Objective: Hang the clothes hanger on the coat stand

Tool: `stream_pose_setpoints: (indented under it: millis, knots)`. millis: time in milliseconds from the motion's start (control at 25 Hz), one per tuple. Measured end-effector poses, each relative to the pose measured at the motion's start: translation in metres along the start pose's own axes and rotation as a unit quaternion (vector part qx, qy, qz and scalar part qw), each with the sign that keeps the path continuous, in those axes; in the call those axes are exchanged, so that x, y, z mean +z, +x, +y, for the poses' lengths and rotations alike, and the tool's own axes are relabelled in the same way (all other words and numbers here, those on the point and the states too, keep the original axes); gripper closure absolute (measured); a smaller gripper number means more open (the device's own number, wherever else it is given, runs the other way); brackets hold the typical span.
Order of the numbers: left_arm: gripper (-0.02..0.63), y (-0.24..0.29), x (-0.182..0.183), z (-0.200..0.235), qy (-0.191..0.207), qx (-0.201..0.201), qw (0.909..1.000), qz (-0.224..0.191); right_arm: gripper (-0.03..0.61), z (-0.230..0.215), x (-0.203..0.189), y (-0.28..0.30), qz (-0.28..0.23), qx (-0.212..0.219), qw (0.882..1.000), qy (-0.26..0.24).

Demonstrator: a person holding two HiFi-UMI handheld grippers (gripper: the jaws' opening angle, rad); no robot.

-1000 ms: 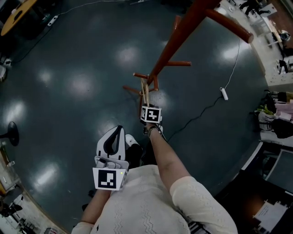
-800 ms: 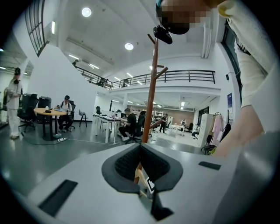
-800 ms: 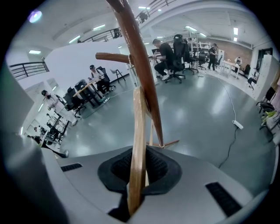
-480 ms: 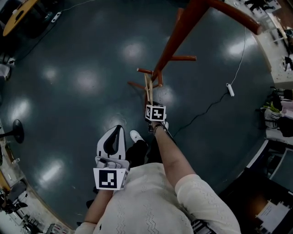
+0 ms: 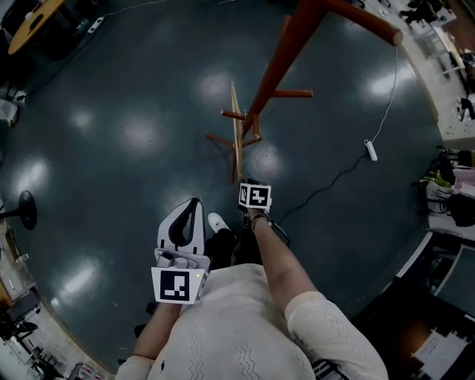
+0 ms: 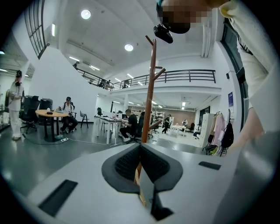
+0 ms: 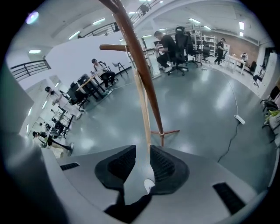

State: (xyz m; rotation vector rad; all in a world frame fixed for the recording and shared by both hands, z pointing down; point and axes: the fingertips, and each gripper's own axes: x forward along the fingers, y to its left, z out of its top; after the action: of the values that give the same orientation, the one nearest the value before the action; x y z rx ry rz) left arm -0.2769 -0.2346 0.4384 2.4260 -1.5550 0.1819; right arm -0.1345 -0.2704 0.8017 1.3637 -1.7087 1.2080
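Note:
A red-brown wooden coat stand [image 5: 278, 63] rises from its legs on the dark floor, with one peg [image 5: 364, 22] reaching to the upper right. My right gripper [image 5: 242, 181] is shut on the lower end of a pale wooden hanger [image 5: 236, 126], which points up beside the stand's pole. In the right gripper view the hanger [image 7: 141, 105] runs from the jaws [image 7: 141, 148] up along the pole [image 7: 140, 65], under a side peg [image 7: 113, 47]. My left gripper [image 5: 191, 209] hangs low by the person's body, shut and empty, and faces the stand [image 6: 151, 87].
A white power strip [image 5: 369, 151] and its cable lie on the floor right of the stand. Desks with clutter [image 5: 449, 89] line the right side. A round table [image 5: 30, 26] is at the upper left and a black disc base [image 5: 22, 211] at the left. Seated people [image 6: 68, 118] are far off.
The right gripper has raised the hanger, whose top now reaches higher along the stand's pole. The left gripper has barely moved.

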Motion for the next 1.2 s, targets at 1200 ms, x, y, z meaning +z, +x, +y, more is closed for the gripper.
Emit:
stream_pose_setpoints:
  millis: [1200]
  knots:
    - [0.601, -0.044, 0.071, -0.047, -0.002, 0.004, 0.9938, -0.111, 0.560, 0.181, 0.100, -0.418, -0.433, 0.206, 0.845, -0.236]
